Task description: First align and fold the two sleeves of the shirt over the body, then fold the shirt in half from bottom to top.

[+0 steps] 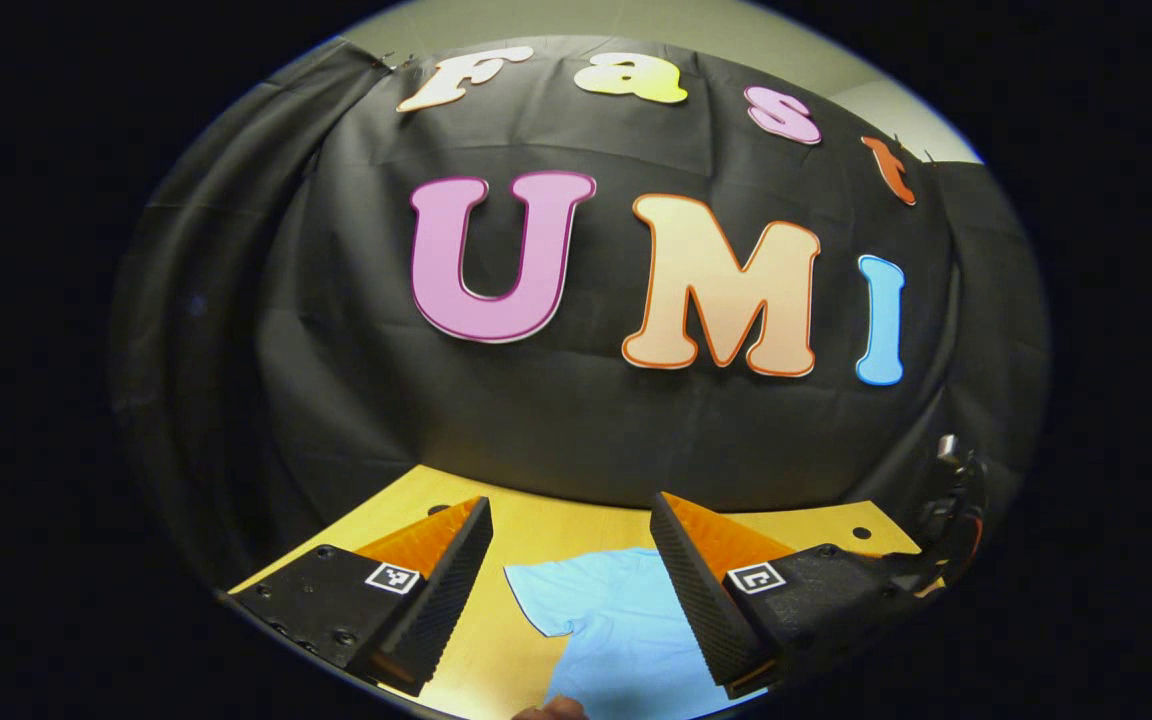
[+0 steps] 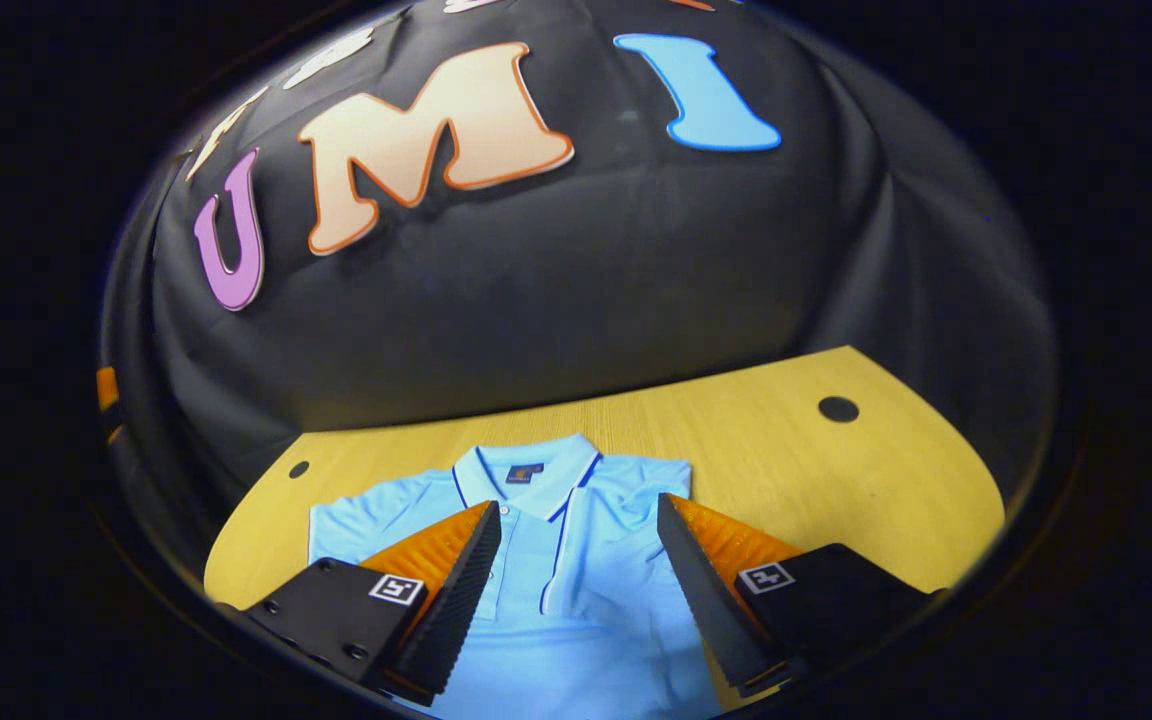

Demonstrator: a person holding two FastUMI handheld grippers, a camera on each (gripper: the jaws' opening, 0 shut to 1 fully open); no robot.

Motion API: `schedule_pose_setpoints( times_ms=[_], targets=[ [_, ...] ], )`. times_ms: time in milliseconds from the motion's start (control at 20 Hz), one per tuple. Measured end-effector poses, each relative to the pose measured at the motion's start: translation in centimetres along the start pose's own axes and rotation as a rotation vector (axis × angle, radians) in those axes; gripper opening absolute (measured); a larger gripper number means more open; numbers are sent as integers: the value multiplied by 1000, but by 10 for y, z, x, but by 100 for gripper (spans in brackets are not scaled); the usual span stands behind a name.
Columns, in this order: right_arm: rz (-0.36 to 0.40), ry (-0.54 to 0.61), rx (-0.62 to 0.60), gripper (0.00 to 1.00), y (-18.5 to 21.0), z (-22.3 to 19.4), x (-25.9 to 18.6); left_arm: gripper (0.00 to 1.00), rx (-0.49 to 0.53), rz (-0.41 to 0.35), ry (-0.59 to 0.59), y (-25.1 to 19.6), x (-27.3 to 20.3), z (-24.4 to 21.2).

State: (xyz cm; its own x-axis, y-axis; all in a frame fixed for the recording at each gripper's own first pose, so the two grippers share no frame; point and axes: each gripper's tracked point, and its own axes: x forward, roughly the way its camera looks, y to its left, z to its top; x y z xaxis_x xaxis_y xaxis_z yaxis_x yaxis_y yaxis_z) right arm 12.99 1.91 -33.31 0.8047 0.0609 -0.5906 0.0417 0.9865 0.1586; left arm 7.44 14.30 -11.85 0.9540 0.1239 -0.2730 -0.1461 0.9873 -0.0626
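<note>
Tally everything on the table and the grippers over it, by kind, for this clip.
Shirts: 1, a light blue polo shirt lying flat, collar toward the wall.
Tables: 1, a yellow wooden table.
Table holes: 2, a dark hole at the far right and another hole at the far left.
Grippers: 2, the left gripper and the right gripper, both open.
Total: 6.

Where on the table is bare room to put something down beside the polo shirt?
Bare wood lies between the polo shirt and the round hole, and along the table edge under the black cloth. The middle is crowded by the shirt.
</note>
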Motion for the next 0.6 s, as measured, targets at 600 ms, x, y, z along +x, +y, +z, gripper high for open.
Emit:
schedule_pose_setpoints(
  times_ms=[600],
  targets=[
    [-116, -94, -70, 98, -72, 28, -99, 96, -43, 94, 314, 37, 110, -145]
  ],
)
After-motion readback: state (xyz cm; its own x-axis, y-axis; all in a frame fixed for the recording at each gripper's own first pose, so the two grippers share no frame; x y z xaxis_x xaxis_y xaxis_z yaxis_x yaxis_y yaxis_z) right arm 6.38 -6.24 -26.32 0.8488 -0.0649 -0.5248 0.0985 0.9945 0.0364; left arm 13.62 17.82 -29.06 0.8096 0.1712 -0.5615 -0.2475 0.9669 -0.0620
